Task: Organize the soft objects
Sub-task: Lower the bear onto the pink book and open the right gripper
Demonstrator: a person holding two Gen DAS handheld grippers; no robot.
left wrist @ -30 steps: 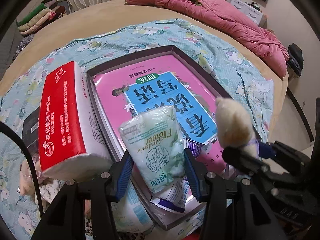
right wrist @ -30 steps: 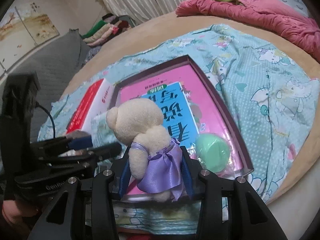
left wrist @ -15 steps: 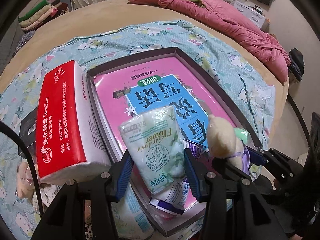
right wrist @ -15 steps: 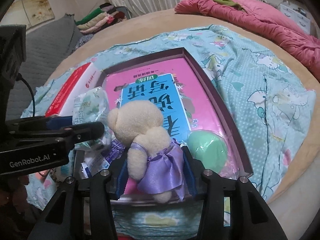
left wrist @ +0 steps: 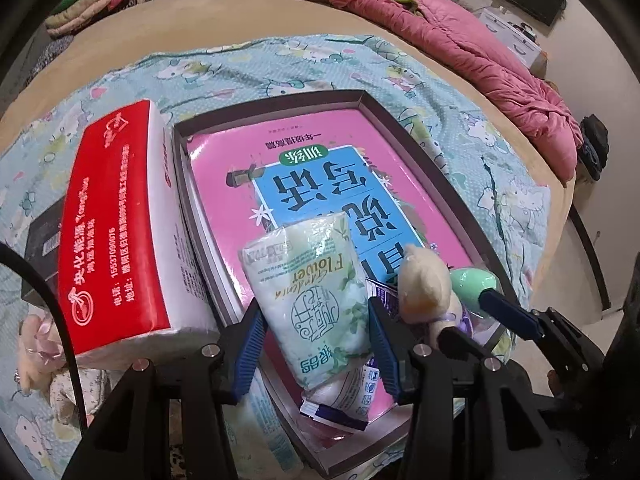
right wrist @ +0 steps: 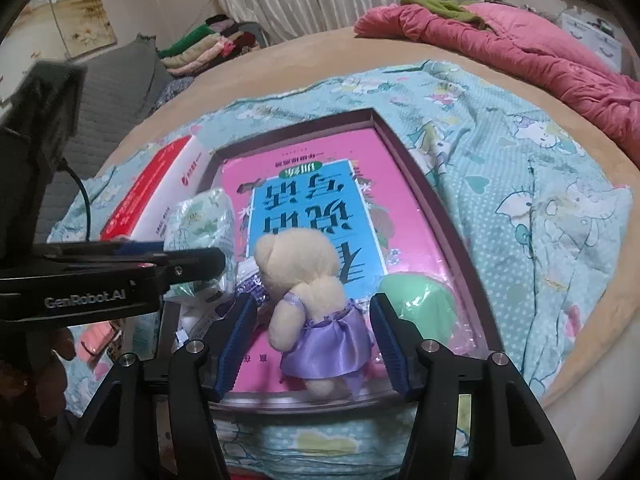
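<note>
Nearest you, your right gripper (right wrist: 312, 340) has just been opening: its blue pads now stand clear on both sides of the plush bear (right wrist: 308, 296), which sits between them on the near end of the box (right wrist: 416, 168), beside the green ball (right wrist: 416, 304). The bear looks released, resting on the pink book (right wrist: 304, 184) that lines the box. It should handle as light and squashy; if you need it again, take it across the body under the arms, because the purple satin dress looks slick and would likely slide under the pads.

Your left gripper (left wrist: 316, 340) has its jaws partly closed on the green tissue pack (left wrist: 316, 296), pads pressing its two long sides, with the pack tilted up over the near left part of the box. Judge it light and yielding, in a smooth plastic wrap that can creep in the grip, so keep the hold at mid-body where the fill is thickest. Under it lies another small pack with a purple edge (left wrist: 340, 408).

Left of the box, touching its wall, sits the red tissue block (left wrist: 116, 232): bulkier, soft at the faces, and best pinched across its narrow thickness.

Farther off, the cartoon-print sheet (right wrist: 520, 184) covers the bed, and a pink quilt (right wrist: 520, 36) is bunched at the far right.
</note>
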